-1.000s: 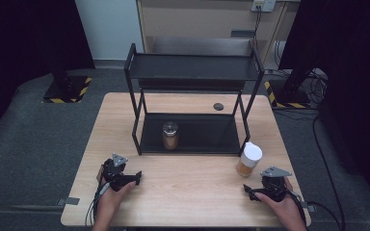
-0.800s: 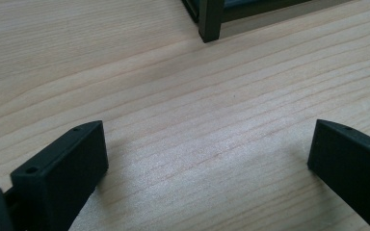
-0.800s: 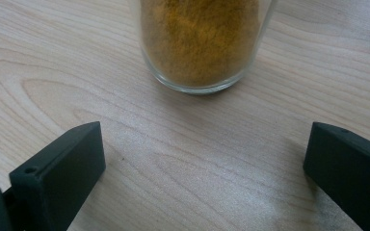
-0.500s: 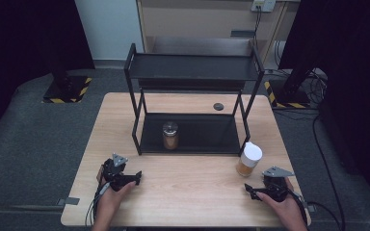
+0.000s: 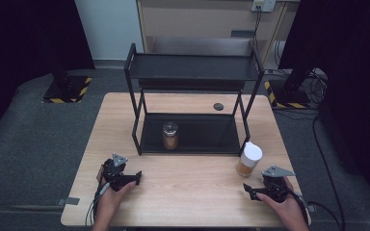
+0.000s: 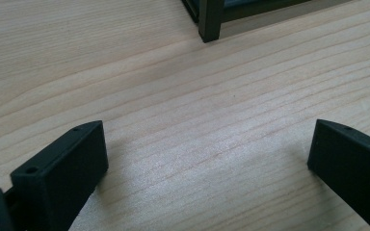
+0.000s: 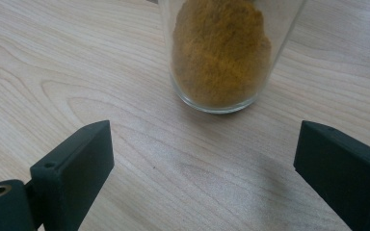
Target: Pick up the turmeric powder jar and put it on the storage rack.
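A glass jar with a white lid [image 5: 248, 160] holds orange-brown powder and stands on the table just right of the black shelf rack [image 5: 192, 67]. In the right gripper view the same jar [image 7: 221, 53] stands upright a little ahead of the jaws. My right gripper [image 5: 252, 188] [image 7: 202, 168] is open near the front right edge, with nothing between its jaws. A second jar with a metal lid [image 5: 170, 135] sits on the rack's lower shelf. My left gripper [image 5: 134, 177] [image 6: 207, 163] rests open on bare wood at the front left, with a rack leg [image 6: 209, 21] ahead of it.
The wooden table [image 5: 188, 192] has a small dark round disc [image 5: 218, 106] behind the rack. The rack's top shelf is bare. Dark floor surrounds the table, with cables [image 5: 318, 144] at the right.
The right gripper has shifted slightly back toward the table's front edge. The left gripper and both jars have not moved.
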`<state>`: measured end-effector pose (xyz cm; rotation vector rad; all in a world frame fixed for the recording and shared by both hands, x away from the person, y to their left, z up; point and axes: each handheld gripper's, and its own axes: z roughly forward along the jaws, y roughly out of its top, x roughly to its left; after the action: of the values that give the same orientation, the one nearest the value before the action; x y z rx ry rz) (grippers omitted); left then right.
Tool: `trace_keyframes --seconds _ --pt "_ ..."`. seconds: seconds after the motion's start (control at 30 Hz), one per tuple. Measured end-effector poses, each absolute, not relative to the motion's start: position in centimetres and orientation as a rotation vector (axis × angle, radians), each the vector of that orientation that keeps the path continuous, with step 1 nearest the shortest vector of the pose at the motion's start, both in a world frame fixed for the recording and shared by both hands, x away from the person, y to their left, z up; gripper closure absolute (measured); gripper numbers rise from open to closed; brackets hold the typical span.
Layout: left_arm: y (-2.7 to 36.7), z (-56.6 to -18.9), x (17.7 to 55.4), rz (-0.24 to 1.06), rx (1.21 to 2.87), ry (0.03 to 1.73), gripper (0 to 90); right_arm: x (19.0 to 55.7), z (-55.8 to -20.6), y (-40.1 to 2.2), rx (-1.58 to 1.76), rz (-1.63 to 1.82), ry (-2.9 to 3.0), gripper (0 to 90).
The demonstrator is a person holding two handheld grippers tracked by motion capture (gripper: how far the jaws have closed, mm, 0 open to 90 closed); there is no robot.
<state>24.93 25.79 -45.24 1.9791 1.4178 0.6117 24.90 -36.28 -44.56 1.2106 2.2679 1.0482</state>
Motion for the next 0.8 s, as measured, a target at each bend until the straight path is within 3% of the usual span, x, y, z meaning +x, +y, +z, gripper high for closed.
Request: trace_keyframes --seconds 0.8 --pt "25.6 -45.2 24.9 0.615 1.975 1.425 0.0 26.5 -42.6 -35.4 1.234 1.088 2.242 8.4"
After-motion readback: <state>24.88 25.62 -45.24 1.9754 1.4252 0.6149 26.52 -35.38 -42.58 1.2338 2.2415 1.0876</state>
